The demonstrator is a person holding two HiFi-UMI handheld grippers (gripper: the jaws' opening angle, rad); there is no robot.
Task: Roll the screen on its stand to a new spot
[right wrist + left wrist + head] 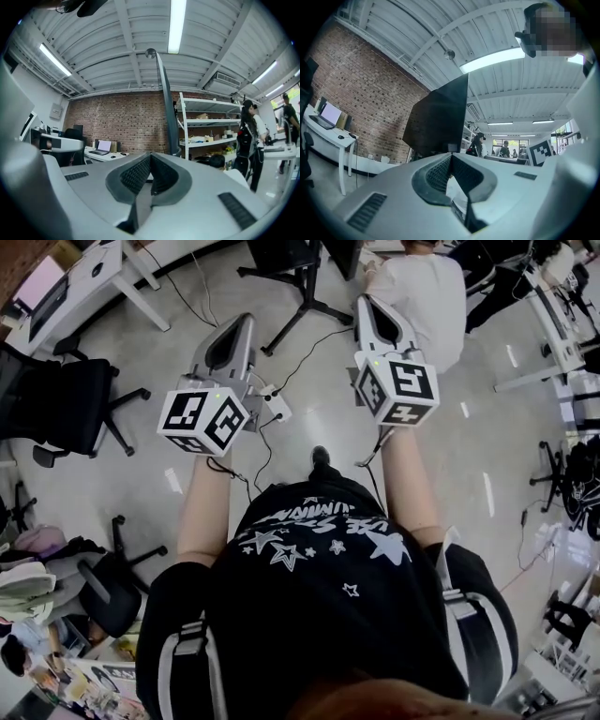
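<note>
Left gripper view: left gripper (pixel 450 155) had its fingers (pixel 438 172) shut tip to tip, nothing btwn them. The screen (pixel 440 117) stood ahead, apart from the tips, dark face angled. Right gripper view: right gripper (pixel 150 155) was likewise shut & empty, w/ the screen edge-on beyond. Head view: stand (pixel 305 282) on the floor ahead of both.

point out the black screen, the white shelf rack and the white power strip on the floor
large black flat screen (pixel 440 117), left gripper view, middle of its dark panel
white metal shelf rack (pixel 206 123), right gripper view, front edge of a middle shelf
white power strip (pixel 277 407), head view, its middle
</note>
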